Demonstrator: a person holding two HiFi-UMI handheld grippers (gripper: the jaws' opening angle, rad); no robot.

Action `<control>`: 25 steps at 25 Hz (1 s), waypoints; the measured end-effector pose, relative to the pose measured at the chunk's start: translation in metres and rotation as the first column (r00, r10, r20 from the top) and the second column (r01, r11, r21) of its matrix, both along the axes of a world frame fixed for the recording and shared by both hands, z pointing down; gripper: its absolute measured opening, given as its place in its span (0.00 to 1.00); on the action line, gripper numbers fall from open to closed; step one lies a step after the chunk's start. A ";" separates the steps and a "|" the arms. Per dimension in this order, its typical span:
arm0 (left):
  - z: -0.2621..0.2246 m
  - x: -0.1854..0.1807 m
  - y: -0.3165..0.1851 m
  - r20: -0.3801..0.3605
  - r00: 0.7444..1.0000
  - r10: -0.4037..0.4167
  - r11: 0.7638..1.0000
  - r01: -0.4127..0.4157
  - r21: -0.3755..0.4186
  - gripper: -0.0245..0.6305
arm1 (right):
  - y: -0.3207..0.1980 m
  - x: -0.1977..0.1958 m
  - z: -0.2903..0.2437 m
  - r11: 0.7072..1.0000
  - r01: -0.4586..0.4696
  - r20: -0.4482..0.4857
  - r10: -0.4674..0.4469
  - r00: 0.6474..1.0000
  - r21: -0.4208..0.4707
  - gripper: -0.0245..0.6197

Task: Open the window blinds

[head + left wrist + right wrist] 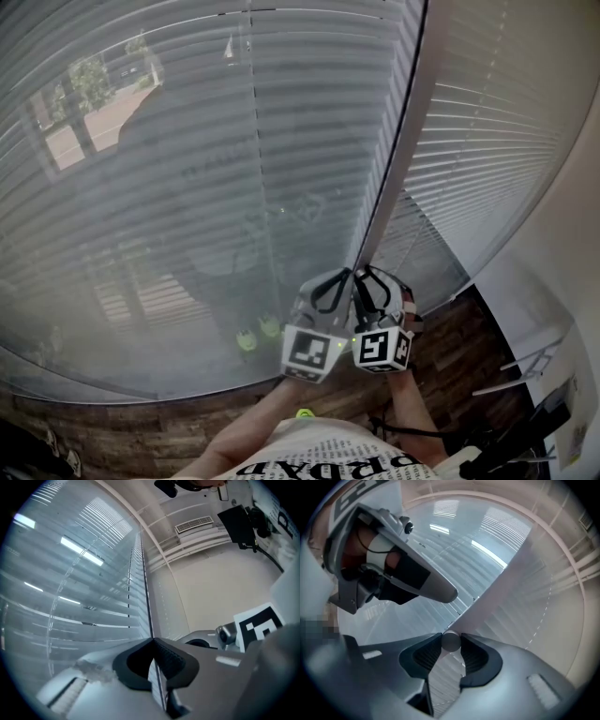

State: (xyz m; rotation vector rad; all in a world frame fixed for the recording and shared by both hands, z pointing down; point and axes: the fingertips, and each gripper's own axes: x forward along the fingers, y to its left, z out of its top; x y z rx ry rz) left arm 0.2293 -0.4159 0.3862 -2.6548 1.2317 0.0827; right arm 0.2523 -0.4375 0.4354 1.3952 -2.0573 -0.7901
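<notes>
Grey slatted blinds cover the window, and a second panel hangs to the right. A long pale tilt wand hangs between them. Both grippers meet at its lower end. My right gripper is shut on the wand's round grey tip, one pad on each side, and the wand runs up and away. My left gripper sits just left of it, with its fingertips touching each other. A thin dark line runs up from them; I cannot tell if anything thin is pinched.
A wooden floor lies below the blinds, with a white wall close on the right. Dark stands and cables sit at the bottom right. Small green objects show through the slats. A ceiling vent is overhead.
</notes>
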 end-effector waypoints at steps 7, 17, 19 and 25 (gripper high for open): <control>0.001 0.001 0.000 -0.009 1.000 0.003 1.000 -0.003 0.000 0.03 | 0.001 -0.001 -0.001 1.000 0.018 0.001 -0.018 1.000 0.024 0.23; 0.003 0.001 -0.001 -0.014 1.000 0.006 1.000 -0.006 -0.010 0.03 | 0.000 0.001 -0.002 0.999 0.022 0.163 -0.016 0.987 -0.036 0.24; 0.003 0.000 -0.001 -0.015 1.000 0.004 1.000 -0.005 -0.011 0.03 | 0.000 0.002 -0.002 0.998 0.024 0.207 -0.013 0.978 -0.051 0.24; 0.002 -0.001 -0.001 -0.019 1.000 0.002 1.000 -0.002 -0.009 0.03 | -0.002 0.005 -0.003 0.995 0.033 0.324 -0.002 0.946 -0.089 0.24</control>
